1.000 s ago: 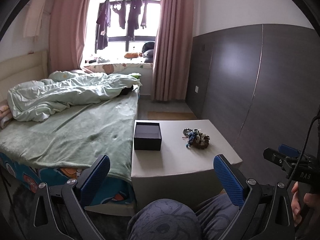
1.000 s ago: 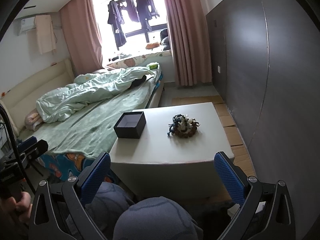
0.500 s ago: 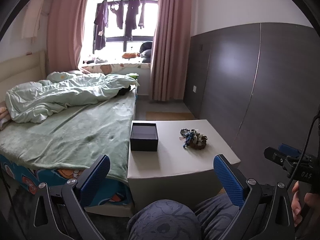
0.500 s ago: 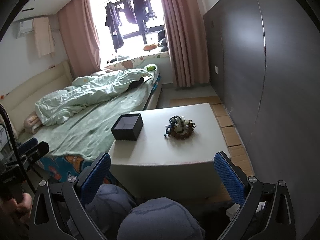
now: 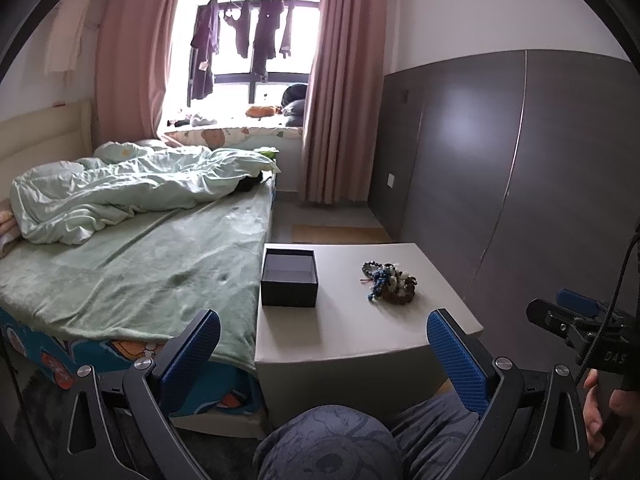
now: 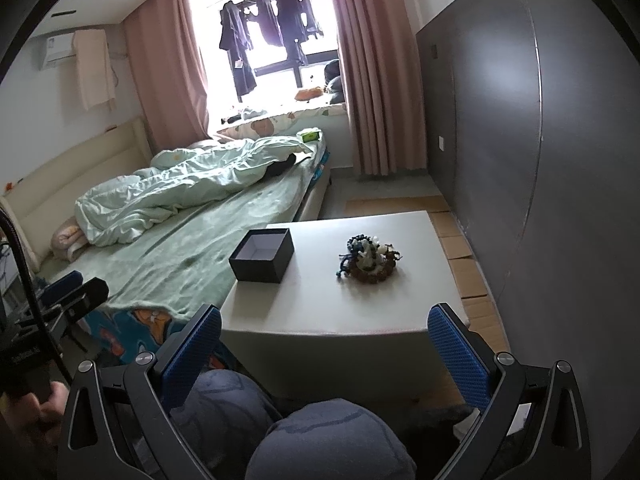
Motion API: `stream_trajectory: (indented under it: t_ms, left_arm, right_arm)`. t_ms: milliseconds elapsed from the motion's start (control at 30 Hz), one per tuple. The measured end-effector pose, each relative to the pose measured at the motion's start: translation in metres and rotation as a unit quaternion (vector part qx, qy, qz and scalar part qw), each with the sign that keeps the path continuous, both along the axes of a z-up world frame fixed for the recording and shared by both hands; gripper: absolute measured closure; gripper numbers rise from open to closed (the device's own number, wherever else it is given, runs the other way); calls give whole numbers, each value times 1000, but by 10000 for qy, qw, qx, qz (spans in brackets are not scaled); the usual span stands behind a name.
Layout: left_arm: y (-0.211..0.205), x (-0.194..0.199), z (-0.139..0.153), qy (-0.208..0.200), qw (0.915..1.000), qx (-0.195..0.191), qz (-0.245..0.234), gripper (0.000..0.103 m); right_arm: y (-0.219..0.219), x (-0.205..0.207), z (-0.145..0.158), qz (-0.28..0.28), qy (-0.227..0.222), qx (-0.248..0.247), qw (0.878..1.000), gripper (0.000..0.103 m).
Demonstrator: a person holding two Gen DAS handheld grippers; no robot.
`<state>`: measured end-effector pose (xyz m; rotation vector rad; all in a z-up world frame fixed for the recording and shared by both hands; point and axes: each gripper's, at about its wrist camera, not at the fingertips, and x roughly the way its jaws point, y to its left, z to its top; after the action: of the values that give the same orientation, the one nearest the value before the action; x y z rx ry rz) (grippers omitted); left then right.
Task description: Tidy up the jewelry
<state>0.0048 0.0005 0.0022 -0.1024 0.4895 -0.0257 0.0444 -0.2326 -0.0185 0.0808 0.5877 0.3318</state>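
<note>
Standing wide apart at the bottom of the left wrist view, the two blue-padded fingers of the left gripper [image 5: 323, 354] are released and hold nothing. The right gripper [image 6: 325, 354] looks the same in its own view: fingers spread, nothing between them. Both grippers hang in the air above the knees [image 5: 326, 442] of the person, in front of a low white table [image 5: 360, 336] and well apart from the things on it. On the table, near the center of the frame in the left wrist view, a small black box [image 5: 289, 278] stands open with its lid off, and its inside looks empty. To the right of the box, apart from it, lies the pile of jewelry [image 5: 389, 283], a heap of beaded bracelets in blue, white and brown. In the right wrist view the box [image 6: 262, 255] sits at the left part of the table [image 6: 320, 320] and the jewelry [image 6: 370, 260] is near the middle. A bed [image 5: 132, 272] with a green sheet fills the left side of the frame, touching the table edge, and a crumpled pale duvet [image 5: 132, 196] lies on it. At the top of the frame, clothes [image 5: 244, 44] hang in the bright window between pink curtains [image 5: 340, 100]. A gray wall panel [image 5: 500, 160] covers the right side.
</note>
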Motion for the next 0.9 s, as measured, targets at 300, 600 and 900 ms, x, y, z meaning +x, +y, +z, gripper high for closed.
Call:
stream_trajectory:
  t_ms: [300,600,900]
  left_arm:
    - [-4,32,-10,219,9993,-94,-282,0]
    - [-11,79,-20,385,9974,-30,-614,0]
    - [-26,139,-32,454,9925,-118,-1127,0]
  right_arm:
    - [-4,21,-6,-97,120,52,9999,0]
    - [-7,63,-16,-149,323,-3,9994,0]
    - [-11,118,-40,-226,704,-5,9973,4]
